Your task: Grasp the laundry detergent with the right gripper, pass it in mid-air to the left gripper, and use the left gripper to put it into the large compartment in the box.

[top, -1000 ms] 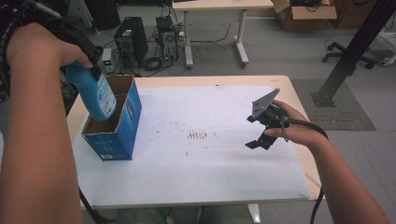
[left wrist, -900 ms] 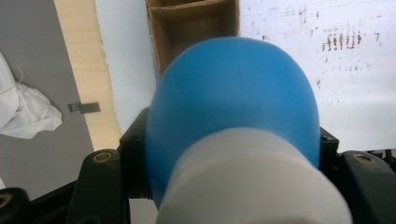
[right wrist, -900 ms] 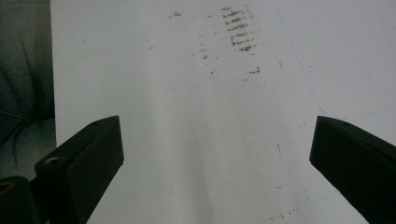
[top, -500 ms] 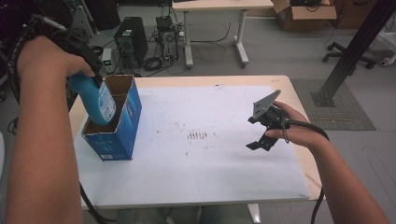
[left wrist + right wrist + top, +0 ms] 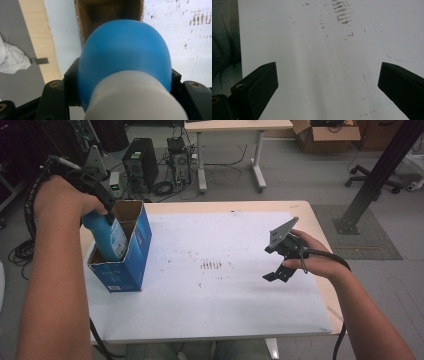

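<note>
The left gripper was closed on one blue bottle, its two black jaws pressed against the sides of the bottle just below the white cap. The bottle hung downward from the gripper, a little tilted, and its lower part was already inside the open top of the blue cardboard box. The box stood upright near the left edge of the table, on the white sheet that covered most of the table top.

The right gripper was well apart from the bottle and the box, above the right part of the sheet. Its jaws stood wide open and nothing was between them.

By count there was one bottle, one box, one white sheet and two grippers, one in each hand.

The high view showed both forearms, the whole box from outside and the group of dark marks in the middle of the sheet. The left gripper view showed what the high view did not: the rounded blue shoulder of the bottle from very near, the white cap in front, and the brown inside of the box beyond it. The right gripper view showed the two open jaws, with bare white sheet and the dark marks ahead of them.
</note>
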`<state>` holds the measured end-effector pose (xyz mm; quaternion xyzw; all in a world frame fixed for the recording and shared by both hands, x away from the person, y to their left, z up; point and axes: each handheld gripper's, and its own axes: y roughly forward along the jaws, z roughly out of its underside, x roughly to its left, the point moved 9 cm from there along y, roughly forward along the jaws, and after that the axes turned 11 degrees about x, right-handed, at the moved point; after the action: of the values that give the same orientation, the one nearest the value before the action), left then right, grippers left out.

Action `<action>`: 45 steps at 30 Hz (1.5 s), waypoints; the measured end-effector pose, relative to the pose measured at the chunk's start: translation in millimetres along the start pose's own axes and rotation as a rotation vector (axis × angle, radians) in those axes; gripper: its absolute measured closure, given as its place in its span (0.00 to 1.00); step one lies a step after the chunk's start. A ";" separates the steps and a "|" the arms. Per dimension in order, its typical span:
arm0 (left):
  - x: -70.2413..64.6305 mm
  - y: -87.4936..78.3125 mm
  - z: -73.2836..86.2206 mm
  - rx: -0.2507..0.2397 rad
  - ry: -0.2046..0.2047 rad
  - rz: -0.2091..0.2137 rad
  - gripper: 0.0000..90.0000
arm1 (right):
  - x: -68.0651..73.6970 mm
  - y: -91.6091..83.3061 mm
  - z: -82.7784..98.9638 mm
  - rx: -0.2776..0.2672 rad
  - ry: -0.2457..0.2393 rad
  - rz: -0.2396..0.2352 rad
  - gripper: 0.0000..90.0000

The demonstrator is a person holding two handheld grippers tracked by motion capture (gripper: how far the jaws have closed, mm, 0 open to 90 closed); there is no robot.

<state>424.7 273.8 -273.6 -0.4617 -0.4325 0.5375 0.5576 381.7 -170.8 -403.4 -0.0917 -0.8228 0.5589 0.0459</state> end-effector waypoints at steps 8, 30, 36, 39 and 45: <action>2.3 23.8 -7.7 0.022 -0.007 0.004 0.42 | 0.1 2.9 -0.3 -0.003 0.002 -0.007 0.03; -0.3 72.3 -19.1 0.049 -0.022 0.001 0.42 | 0.6 8.4 1.7 -0.005 0.001 -0.020 0.03; 0.2 84.7 -21.0 0.056 -0.020 0.002 0.42 | 1.5 9.7 2.7 -0.008 0.003 -0.020 0.03; 0.7 90.3 -21.6 0.059 -0.023 -0.003 0.42 | 1.9 10.7 3.2 -0.007 0.003 -0.023 0.03; 1.7 97.6 -23.1 0.064 -0.027 -0.008 0.42 | 1.5 10.9 4.3 -0.006 0.006 -0.025 0.03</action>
<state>427.8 273.9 -373.8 -0.4345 -0.4243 0.5549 0.5685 380.6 -170.5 -415.2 -0.0832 -0.8254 0.5557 0.0551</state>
